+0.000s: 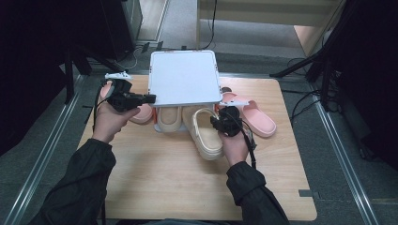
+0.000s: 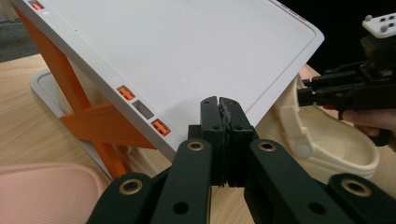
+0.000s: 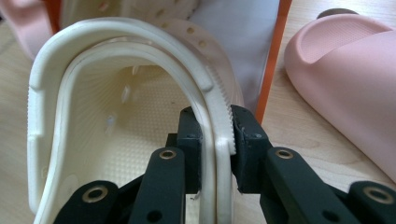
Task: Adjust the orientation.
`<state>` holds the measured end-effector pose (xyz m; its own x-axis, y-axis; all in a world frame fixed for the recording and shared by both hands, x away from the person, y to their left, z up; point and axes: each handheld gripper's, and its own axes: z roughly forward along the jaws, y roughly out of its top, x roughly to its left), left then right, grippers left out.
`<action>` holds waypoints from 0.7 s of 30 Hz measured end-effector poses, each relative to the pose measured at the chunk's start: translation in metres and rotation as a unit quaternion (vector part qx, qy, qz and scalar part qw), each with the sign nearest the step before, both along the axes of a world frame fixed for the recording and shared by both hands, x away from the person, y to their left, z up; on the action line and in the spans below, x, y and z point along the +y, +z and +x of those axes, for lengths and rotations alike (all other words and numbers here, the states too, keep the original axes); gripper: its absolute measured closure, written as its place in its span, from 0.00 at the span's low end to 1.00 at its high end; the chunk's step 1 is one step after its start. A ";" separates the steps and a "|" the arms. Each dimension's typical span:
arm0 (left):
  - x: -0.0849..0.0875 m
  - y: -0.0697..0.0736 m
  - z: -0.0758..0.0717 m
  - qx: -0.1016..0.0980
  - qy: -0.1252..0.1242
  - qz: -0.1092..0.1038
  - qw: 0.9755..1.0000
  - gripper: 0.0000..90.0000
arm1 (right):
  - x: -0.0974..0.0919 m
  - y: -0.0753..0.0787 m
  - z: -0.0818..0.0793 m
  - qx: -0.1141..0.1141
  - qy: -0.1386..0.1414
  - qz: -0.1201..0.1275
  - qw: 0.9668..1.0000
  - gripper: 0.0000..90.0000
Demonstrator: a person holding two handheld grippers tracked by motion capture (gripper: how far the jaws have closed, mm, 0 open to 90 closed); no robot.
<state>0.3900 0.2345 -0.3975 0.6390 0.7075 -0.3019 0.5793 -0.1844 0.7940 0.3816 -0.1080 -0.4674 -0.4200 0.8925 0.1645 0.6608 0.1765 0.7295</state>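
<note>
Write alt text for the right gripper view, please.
Two black fingers of the right gripper pinch the rim of a cream clog at its heel end. A pink slipper lies on the wooden table to the right, and an orange and white rack stands behind the clog.

Clog point(image 1: 206, 133) on table point(image 1: 164, 187) — slide point(image 1: 256, 117) beside it.

A light wooden table point(image 1: 164, 187) stands on grey carpet point(image 1: 356, 187), flanked by metal floor rails point(image 1: 42, 154); black stands and cables point(image 1: 324, 70) crowd the dim surroundings.
</note>
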 end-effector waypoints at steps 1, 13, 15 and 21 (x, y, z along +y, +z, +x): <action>0.000 0.000 0.000 -0.001 -0.001 0.001 1.000 0.99 | 0.002 -0.001 0.000 -0.004 -0.004 -0.004 1.000 0.85; -0.002 0.000 -0.001 -0.009 0.001 0.007 1.000 0.99 | 0.005 -0.012 -0.004 0.005 0.011 0.003 1.000 0.78; -0.003 0.000 -0.001 -0.009 0.001 0.009 1.000 0.99 | 0.001 -0.010 -0.006 0.015 0.014 0.022 1.000 0.76; -0.002 0.000 -0.001 -0.008 0.000 0.006 1.000 0.99 | -0.007 0.004 -0.019 -0.003 0.024 0.023 0.999 0.73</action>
